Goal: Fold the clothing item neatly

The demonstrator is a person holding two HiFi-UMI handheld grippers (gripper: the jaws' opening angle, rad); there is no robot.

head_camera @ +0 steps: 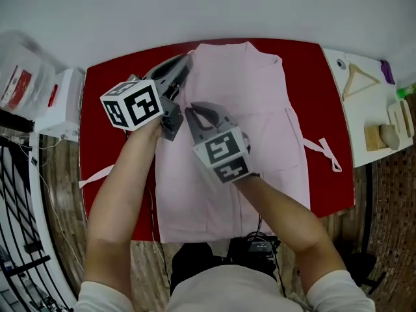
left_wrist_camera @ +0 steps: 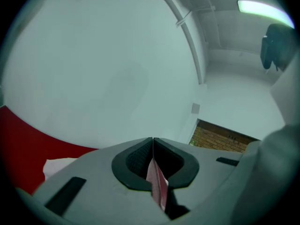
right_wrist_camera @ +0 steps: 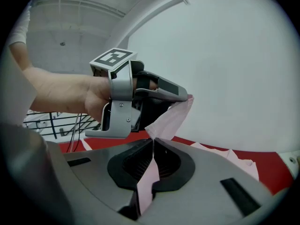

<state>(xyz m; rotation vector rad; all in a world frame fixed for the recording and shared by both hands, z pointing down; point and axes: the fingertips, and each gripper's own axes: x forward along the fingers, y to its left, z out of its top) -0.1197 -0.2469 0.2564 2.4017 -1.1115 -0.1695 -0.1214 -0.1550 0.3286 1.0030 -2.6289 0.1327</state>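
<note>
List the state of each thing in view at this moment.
pink garment: mostly flat on the red table, left edge lifted.
left gripper: shut on that lifted edge.
right gripper: shut on the same edge.
wooden hanger: lying bare on the side table.

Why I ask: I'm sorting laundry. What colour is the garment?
The garment is plain pale pink, clearest in the head view.
</note>
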